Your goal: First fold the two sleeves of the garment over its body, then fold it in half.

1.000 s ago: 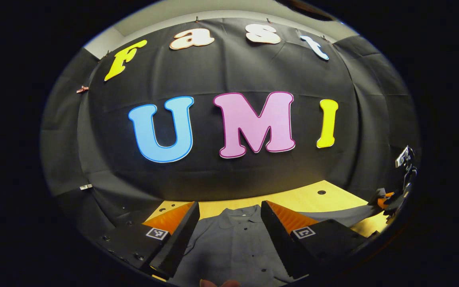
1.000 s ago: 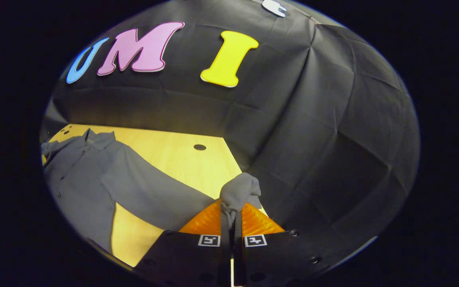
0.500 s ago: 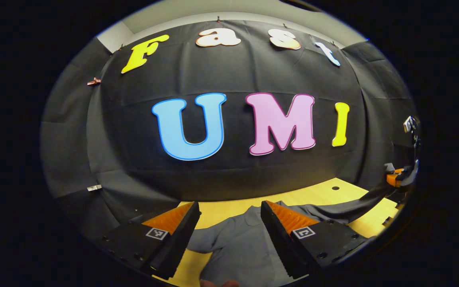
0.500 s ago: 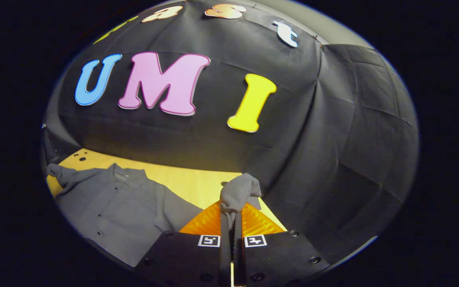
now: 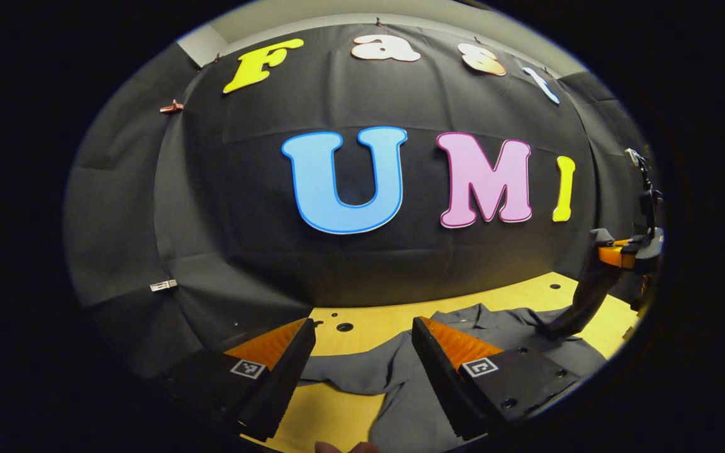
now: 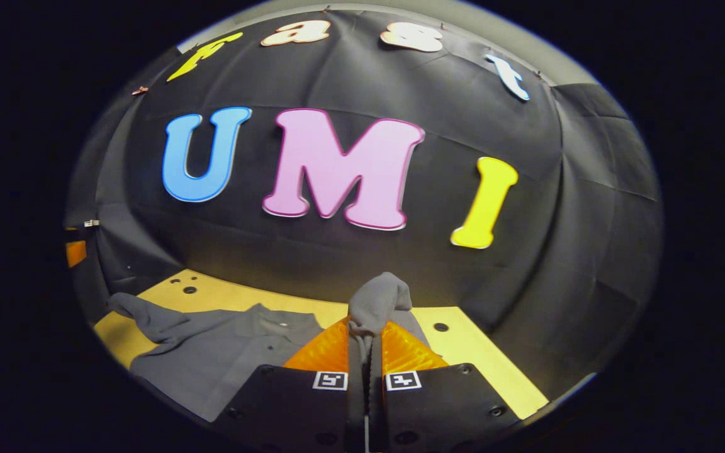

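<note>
1. In the right gripper view, the right gripper (image 6: 365,343) sits at the bottom centre of the frame with its two fingers pressed together on a bunched grey cuff (image 6: 378,302), which pokes up above the fingertips.
2. In the left gripper view, that same right gripper (image 5: 620,251) appears at the far right edge of the frame, raised above the table, with the pinched sleeve (image 5: 579,302) hanging from it down to the garment.
3. The left gripper (image 5: 362,336) sits at the bottom centre of the left gripper view with its fingers spread wide apart and nothing between them.
4. The grey garment (image 5: 501,327) lies on the wooden table (image 5: 369,318) in the lower right part of the left gripper view, collar toward the black cloth wall.
5. Its other sleeve (image 5: 350,374) lies flat across the tabletop, seen in the gap between the left gripper's fingers.
6. In the right gripper view, the garment (image 6: 224,352) spreads over the lower left of the frame, with buttons showing down its front.
7. There, the free sleeve (image 6: 148,314) stretches toward the left edge of the frame, resting on the table (image 6: 482,358).
8. Small round holes dot the tabletop near the wall in both views.
</note>
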Action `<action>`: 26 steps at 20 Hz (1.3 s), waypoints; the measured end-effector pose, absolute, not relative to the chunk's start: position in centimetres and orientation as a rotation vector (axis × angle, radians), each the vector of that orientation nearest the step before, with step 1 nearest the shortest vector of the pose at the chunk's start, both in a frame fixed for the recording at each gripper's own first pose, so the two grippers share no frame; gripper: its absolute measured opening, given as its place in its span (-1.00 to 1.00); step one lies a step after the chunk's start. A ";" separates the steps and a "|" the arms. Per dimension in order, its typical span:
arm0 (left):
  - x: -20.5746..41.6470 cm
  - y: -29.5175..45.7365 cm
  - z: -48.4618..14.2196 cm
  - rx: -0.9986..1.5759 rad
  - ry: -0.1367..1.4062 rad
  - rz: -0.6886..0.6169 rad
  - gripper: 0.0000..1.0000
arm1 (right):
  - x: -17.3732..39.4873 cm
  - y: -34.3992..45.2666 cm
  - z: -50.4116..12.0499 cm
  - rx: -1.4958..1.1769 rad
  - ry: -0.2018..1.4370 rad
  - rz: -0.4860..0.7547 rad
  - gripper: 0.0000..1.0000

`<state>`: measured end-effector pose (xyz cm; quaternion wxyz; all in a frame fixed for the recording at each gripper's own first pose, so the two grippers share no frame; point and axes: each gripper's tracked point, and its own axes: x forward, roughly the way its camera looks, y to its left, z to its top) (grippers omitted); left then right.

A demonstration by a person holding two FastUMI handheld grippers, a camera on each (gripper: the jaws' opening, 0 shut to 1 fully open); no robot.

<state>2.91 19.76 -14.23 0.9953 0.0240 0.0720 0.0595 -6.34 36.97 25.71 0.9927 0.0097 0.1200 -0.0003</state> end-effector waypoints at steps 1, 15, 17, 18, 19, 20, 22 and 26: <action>3.1 21.0 -14.7 0.046 0.150 0.127 0.94 | -5.8 38.8 25.6 0.026 0.241 0.023 -0.86; 5.9 34.7 -26.0 0.034 0.276 0.219 0.95 | -1.5 59.6 14.8 0.065 0.402 0.289 -0.85; 6.7 36.0 -28.0 0.059 0.297 0.229 0.95 | -1.6 61.7 12.2 0.060 0.453 0.311 -0.85; 7.2 36.5 -29.2 0.071 0.312 0.231 0.95 | -1.8 62.6 11.0 0.062 0.479 0.319 -0.85; 7.6 37.0 -30.2 0.077 0.326 0.236 0.95 | -2.0 63.3 9.7 0.063 0.506 0.328 -0.85; 8.2 37.5 -31.4 0.071 0.336 0.237 0.95 | -2.1 63.9 8.6 0.064 0.529 0.332 -0.85; 9.0 37.8 -32.8 0.031 0.344 0.225 0.94 | -2.3 65.0 6.9 0.075 0.567 0.340 -0.82; 10.4 39.1 -36.0 0.006 0.390 0.222 0.95 | -3.2 66.8 5.1 0.111 0.622 0.364 -0.73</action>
